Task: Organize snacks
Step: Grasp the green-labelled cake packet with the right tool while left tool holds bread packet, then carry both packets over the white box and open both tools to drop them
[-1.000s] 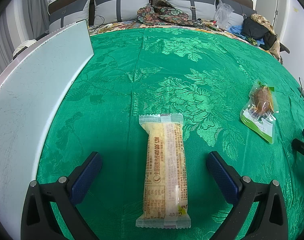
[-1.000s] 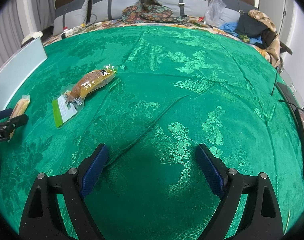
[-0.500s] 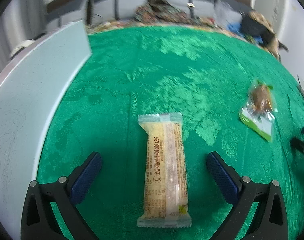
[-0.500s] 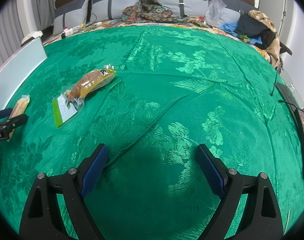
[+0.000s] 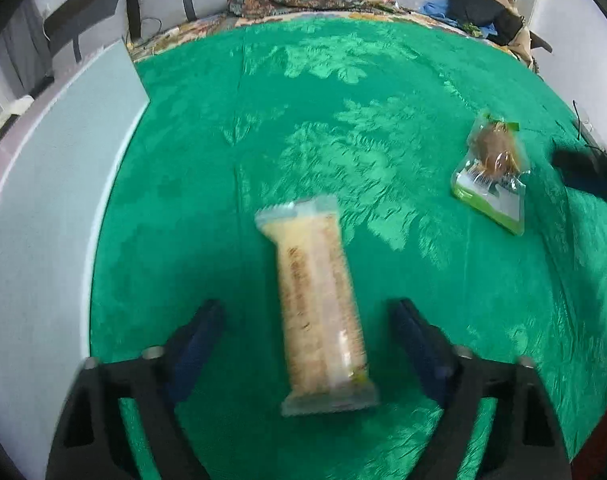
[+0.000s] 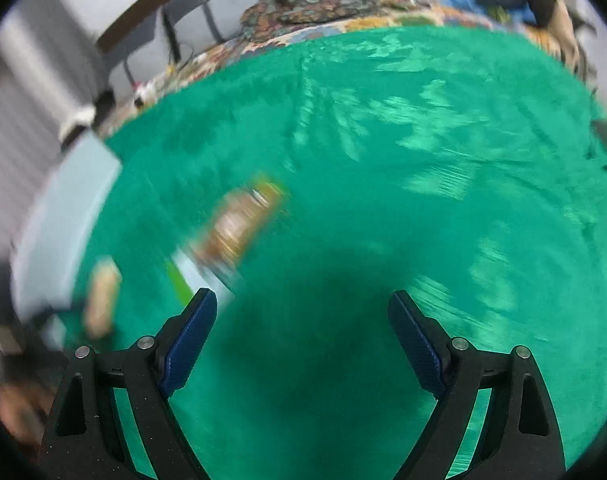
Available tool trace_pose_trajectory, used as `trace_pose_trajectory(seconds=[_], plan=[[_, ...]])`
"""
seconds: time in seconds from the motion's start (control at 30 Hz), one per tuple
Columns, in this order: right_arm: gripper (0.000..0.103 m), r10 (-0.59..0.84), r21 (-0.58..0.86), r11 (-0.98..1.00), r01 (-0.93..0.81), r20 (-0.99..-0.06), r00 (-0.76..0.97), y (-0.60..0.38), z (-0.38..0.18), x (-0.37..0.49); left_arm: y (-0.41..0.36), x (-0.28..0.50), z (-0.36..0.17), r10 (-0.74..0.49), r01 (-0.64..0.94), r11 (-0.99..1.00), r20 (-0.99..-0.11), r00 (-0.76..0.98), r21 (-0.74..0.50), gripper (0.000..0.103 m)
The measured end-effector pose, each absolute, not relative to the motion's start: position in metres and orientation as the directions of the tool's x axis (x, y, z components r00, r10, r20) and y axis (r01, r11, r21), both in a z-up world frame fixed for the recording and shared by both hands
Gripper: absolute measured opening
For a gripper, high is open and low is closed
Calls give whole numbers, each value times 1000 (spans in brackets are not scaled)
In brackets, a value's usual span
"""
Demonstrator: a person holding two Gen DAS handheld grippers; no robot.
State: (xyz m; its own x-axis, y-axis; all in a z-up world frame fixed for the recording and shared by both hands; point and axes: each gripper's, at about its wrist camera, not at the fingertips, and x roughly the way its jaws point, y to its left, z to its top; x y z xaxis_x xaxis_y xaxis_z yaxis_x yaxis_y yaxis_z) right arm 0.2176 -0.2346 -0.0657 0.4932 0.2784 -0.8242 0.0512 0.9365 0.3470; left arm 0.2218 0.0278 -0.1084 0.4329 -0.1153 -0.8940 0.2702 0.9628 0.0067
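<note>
While my left claw [image 5: 305, 344] points down at the green bedspread [image 5: 343, 128], its jaws have just been closing, and the long yellow snack bar [image 5: 317, 300] lies between them. The blue pads [image 5: 201, 340] stand on each side of the bar but do not touch it yet; green cloth shows in both gaps. The bar lies flat on the bedspread, its far end toward the pillows, its near end just in front of the claw. To the left stands a pale board [image 5: 43, 200] along the edge of the bed. To the right, well apart from the bar, lies a clear bag with a brown pastry and a green strip [image 5: 493, 172].

My right claw [image 6: 303, 336] is wide open and holds nothing; only green cloth is between its pads. Its picture is blurred. In it the pastry bag [image 6: 231, 236] lies ahead and to the left of the claw, and the yellow bar [image 6: 101, 304] is further left, near the board.
</note>
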Motion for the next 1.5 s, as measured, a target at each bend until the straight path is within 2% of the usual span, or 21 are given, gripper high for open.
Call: trace_pose_trajectory(seconds=[0.03,0.07,0.1,0.23,0.27,0.3,0.33,0.6,0.73,0.9,1.03,1.13,1.27,1.3,1.37,1.4,1.43,1.47,1.5], plan=[[88,298,375,925,62,-818,492,-226,-64,228,29,222,-106,-124,260,966,-892,435,-7,46],[88,303,384,920,72,-819,488,-219,-63,237,30,222,-104,-112,238,971,-888,446,-3,32],[88,291,376,922,96,-833,471,-206,-65,252,31,222,-103,-106,220,975,-888,446,-6,27],[85,225,309,933,183,-901,372,-176,-83,280,48,217,-102,-160,161,982,-879,450,-97,27],[74,186,271,946,180,-905,382,-174,-80,282,53,215,-101,-175,147,982,-874,454,-120,27],[35,156,228,960,161,-917,368,-168,-79,283,60,211,-98,-201,131,979,-865,460,-157,26],[33,179,246,958,148,-915,362,-167,-77,281,66,207,-95,-220,119,975,-857,466,-185,26],[32,334,408,907,109,-850,407,-193,-36,238,99,178,-44,-342,89,931,-759,555,-355,26],[32,398,439,898,-13,-802,446,-161,13,225,139,164,2,-366,66,905,-689,625,-421,27],[32,552,488,834,-260,-710,437,-57,81,210,217,147,39,-270,-26,916,-665,696,-399,27],[32,643,497,761,-417,-668,375,35,107,198,290,131,37,-118,-163,934,-705,699,-318,27],[32,651,452,735,-506,-680,339,99,107,189,324,121,21,-46,-233,934,-740,671,-269,27],[33,609,378,725,-576,-742,280,166,77,179,340,114,-1,-2,-267,938,-773,634,-222,27],[33,594,361,722,-591,-761,261,180,66,178,341,113,-5,6,-273,939,-779,627,-212,29],[38,557,323,719,-615,-798,232,192,46,176,340,109,-13,24,-283,940,-788,615,-192,49],[51,527,287,716,-636,-820,223,202,35,173,340,105,-13,25,-281,941,-787,616,-190,67],[59,513,266,712,-650,-830,221,206,32,172,338,100,-12,37,-279,943,-779,626,-180,78],[64,507,250,708,-660,-831,229,204,32,172,335,96,-9,55,-278,947,-767,639,-164,81],[63,505,238,707,-666,-830,239,201,36,169,334,92,-5,74,-277,950,-755,651,-145,81]])
